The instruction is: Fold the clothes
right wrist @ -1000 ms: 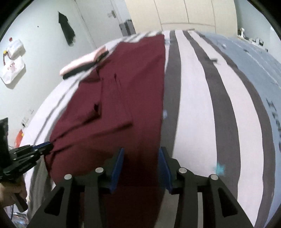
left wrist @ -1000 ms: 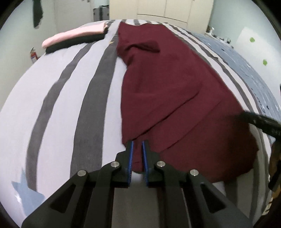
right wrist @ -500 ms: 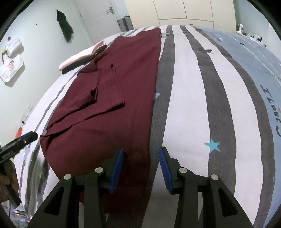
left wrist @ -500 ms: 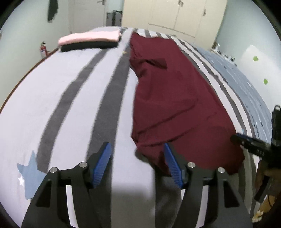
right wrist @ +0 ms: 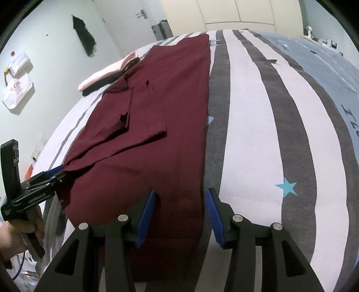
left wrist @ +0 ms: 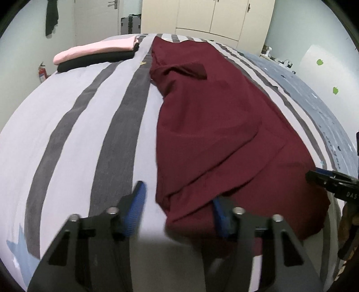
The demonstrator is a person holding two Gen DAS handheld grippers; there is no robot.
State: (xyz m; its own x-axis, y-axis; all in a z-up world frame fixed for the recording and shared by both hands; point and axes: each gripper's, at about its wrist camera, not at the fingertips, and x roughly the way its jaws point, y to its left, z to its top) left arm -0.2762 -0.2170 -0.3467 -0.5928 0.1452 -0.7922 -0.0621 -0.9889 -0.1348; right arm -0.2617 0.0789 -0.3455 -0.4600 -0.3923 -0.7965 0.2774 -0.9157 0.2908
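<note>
each camera sits low on its gripper, close above the bed [left wrist: 67, 125], looking along it toward the cupboards [left wrist: 208, 15]. both views share the dark red cloth [left wrist: 215, 125] [right wrist: 152, 125].

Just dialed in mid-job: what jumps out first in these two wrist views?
A big maroon garment lies lengthwise on the striped bed, partly folded over itself. Both tools sit open at its near edge: left tool, right tool. A folded pink-and-black stack rests at the far left.
</note>
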